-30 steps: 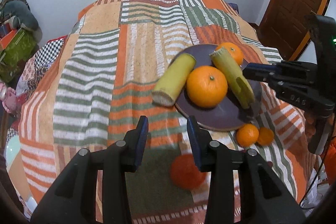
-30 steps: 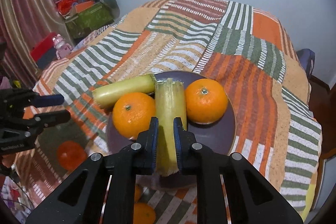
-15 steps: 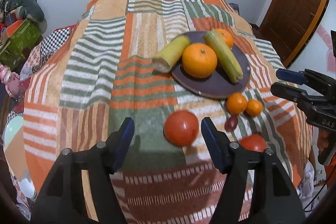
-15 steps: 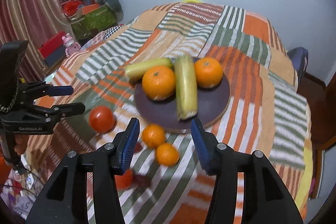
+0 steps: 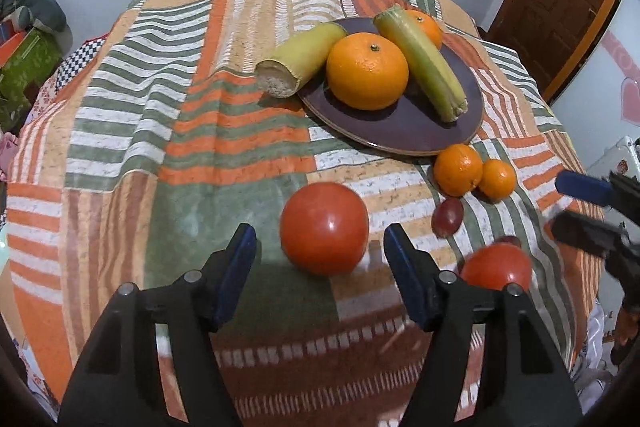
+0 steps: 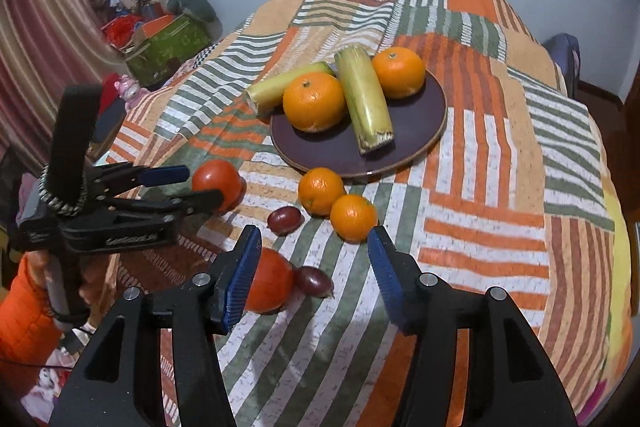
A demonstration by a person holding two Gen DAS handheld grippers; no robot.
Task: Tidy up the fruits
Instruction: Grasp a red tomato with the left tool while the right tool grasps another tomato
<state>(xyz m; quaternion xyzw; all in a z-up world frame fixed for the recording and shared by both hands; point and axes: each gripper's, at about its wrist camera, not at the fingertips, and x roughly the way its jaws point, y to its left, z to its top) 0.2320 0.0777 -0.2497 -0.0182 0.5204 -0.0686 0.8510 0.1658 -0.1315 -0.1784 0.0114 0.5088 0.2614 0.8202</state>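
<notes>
Since a second ago we have let go of the corn cob (image 6: 363,101), left lying on the plate (image 6: 432,123), and our right gripper (image 6: 314,267) has been opening, now wide and empty. Our left gripper (image 5: 320,259) stands wide around a tomato (image 5: 324,228) near the bedspread's (image 5: 168,131) front edge, not touching.

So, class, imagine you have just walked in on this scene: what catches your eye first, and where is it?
The dark round plate on the patchwork blanket stands out, holding two big oranges and two pale green stalk pieces, one sticking out over its rim. In front of it, a glossy red tomato lies between the open left tongs. Two small oranges, dark grapes and a second tomato lie loose near the right tongs.
</notes>
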